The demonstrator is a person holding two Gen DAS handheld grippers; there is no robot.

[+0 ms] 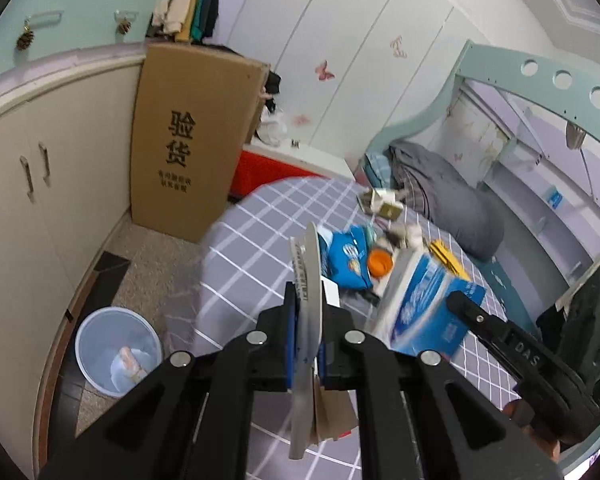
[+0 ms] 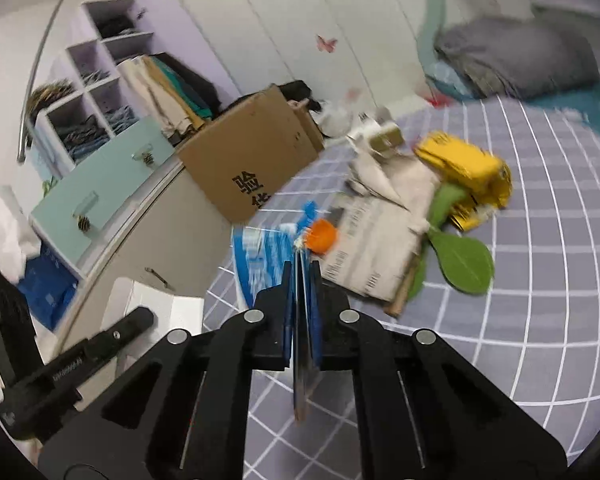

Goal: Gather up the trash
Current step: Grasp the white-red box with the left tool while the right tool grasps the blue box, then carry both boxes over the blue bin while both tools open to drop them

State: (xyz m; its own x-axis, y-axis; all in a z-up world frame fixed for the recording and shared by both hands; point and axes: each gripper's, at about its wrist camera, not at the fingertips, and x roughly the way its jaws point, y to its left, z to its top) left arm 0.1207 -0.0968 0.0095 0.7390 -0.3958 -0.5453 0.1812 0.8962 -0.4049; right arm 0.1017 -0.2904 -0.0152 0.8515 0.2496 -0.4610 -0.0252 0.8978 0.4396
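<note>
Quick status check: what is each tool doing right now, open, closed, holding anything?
Left tool: closed on a flat piece of cardboard packaging.
Right tool: closed on the blue and white package.

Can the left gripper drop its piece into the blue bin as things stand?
Probably yes: the left gripper is shut on flat cardboard, and the blue bin stands open on the floor beside the bed, with nothing between them.

one bin [image 1: 118, 350], one cardboard box [image 1: 188, 140], two grippers [image 1: 310, 300] [image 2: 302, 276].

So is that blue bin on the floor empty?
Not empty: the blue bin has a pale crumpled scrap lying at its bottom, but is otherwise mostly unfilled.
</note>
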